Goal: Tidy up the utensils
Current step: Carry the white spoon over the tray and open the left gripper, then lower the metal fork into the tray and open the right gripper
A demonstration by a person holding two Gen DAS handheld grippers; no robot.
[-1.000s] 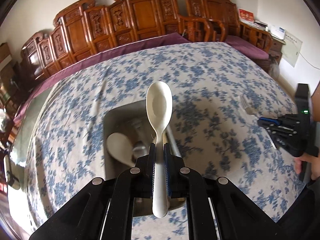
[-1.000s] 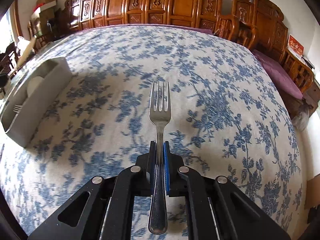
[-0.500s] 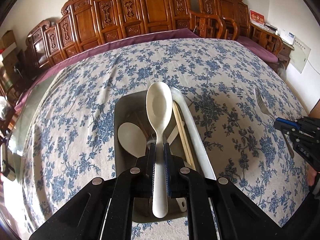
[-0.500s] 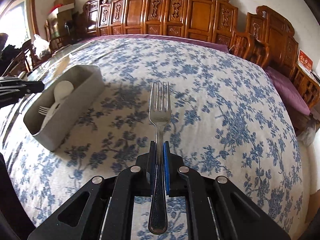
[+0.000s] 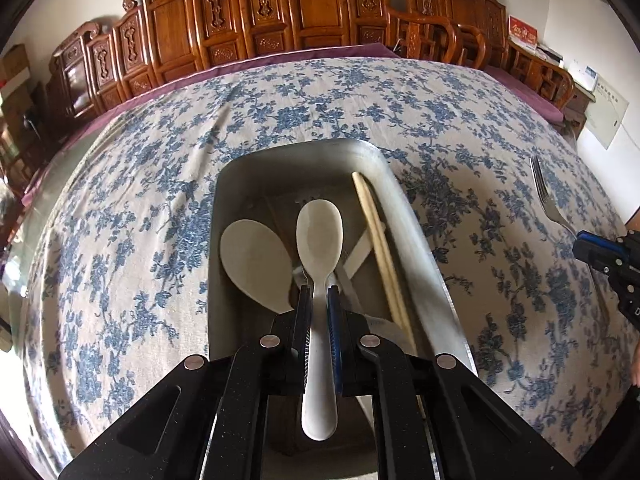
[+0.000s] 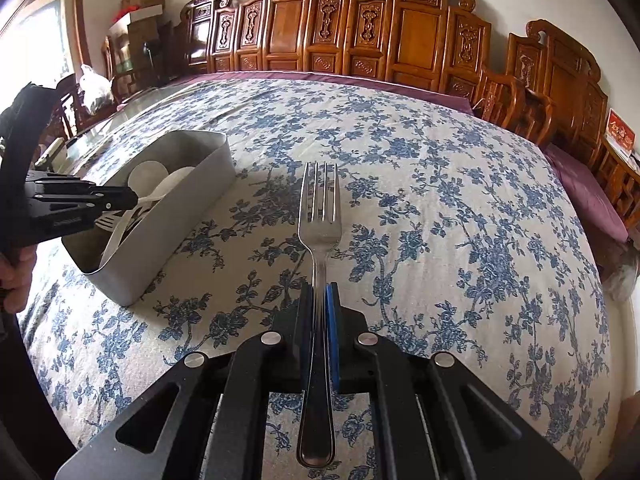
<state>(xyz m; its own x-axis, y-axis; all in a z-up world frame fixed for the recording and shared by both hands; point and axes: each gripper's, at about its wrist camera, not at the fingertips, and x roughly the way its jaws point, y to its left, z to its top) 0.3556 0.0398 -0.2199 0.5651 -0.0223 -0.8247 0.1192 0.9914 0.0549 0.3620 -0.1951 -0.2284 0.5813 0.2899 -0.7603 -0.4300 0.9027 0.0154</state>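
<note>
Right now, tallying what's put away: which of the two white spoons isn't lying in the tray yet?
The white spoon clamped in the left gripper, above the tray. The other spoon lies inside.

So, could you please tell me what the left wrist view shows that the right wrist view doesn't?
Only the left wrist view shows the chopsticks lying inside the grey bin, and the left tool shut on the white spoon from behind. Only the right wrist view shows the bin's outer wall and the hand holding the left tool. Both show the bin, another white spoon in it, the floral tablecloth, and the right tool shut on the fork.
</note>
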